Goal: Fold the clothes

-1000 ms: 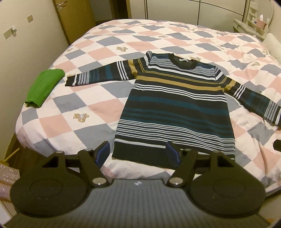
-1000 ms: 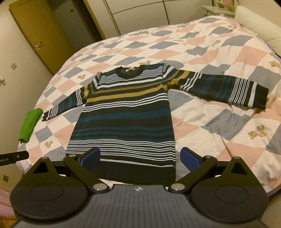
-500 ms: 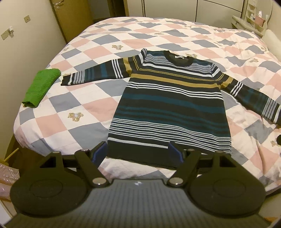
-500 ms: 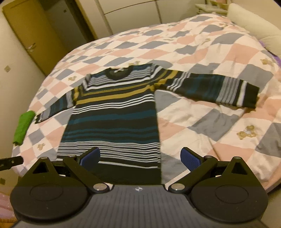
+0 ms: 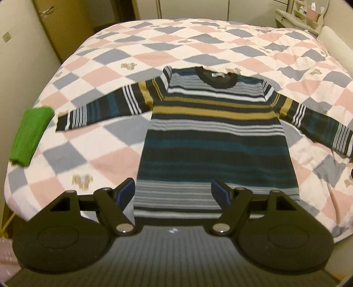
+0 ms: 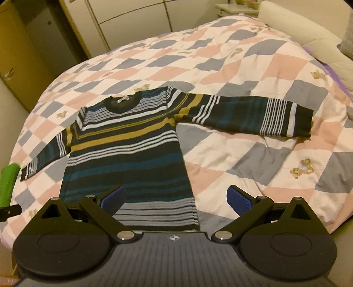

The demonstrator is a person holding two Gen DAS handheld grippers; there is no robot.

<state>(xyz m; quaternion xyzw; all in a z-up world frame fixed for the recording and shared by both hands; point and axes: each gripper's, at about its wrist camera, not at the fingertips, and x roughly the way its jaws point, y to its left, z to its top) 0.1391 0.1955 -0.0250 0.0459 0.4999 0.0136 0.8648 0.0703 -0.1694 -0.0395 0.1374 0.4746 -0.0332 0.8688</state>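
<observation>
A striped long-sleeved sweater (image 5: 216,141) in black, teal, mustard and white lies flat on the bed, face up, both sleeves spread out, collar at the far end. It also shows in the right wrist view (image 6: 128,154). My left gripper (image 5: 173,191) is open and empty, hovering above the sweater's hem near its left corner. My right gripper (image 6: 176,199) is open and empty above the hem's right corner. Neither touches the cloth.
The bed has a pink, grey and white checked quilt (image 5: 92,92) with small bear prints. A folded green cloth (image 5: 30,134) lies at the bed's left edge. Wardrobe doors (image 6: 132,13) and a wooden door (image 6: 13,55) stand beyond the bed. A pillow (image 6: 308,33) lies far right.
Both grippers have moved forward over the bed's near edge and closer to the sweater's hem. The right view has swung to the right. The sweater has not moved.
</observation>
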